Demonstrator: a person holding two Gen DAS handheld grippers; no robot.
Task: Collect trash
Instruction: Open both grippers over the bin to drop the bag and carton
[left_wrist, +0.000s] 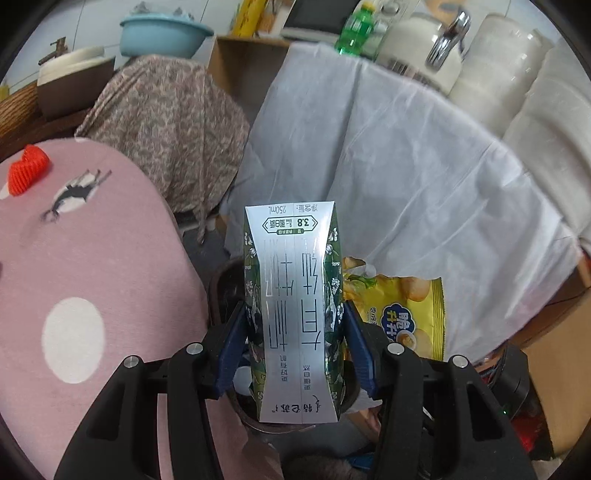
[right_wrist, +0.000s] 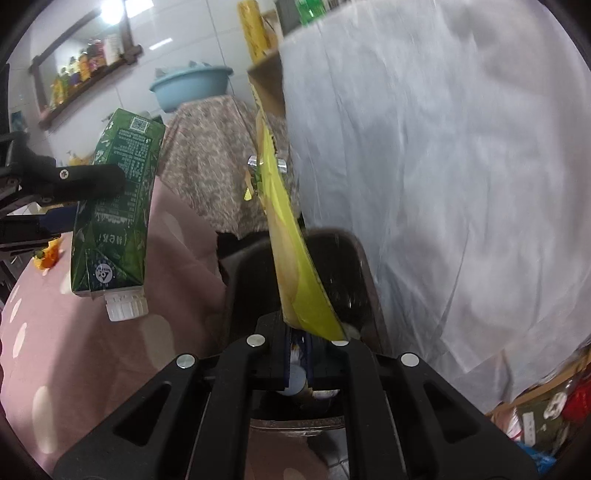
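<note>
My left gripper (left_wrist: 295, 325) is shut on a green and silver milk carton (left_wrist: 293, 295), held above a dark trash bin (left_wrist: 225, 280). In the right wrist view the same carton (right_wrist: 118, 199) hangs cap down at the left, with the left gripper's fingers (right_wrist: 85, 184) on it. My right gripper (right_wrist: 299, 343) is shut on a yellow chip bag (right_wrist: 291, 258), seen edge-on over the dark bin (right_wrist: 343, 258). The chip bag (left_wrist: 402, 314) also shows to the right of the carton in the left wrist view.
A pink dotted cloth (left_wrist: 92, 277) covers the surface at left, with a red ribbed object (left_wrist: 27, 168) on it. A white sheet (left_wrist: 406, 177) drapes the furniture at right. A floral cloth (left_wrist: 173, 133) and a blue basin (left_wrist: 162, 35) stand behind.
</note>
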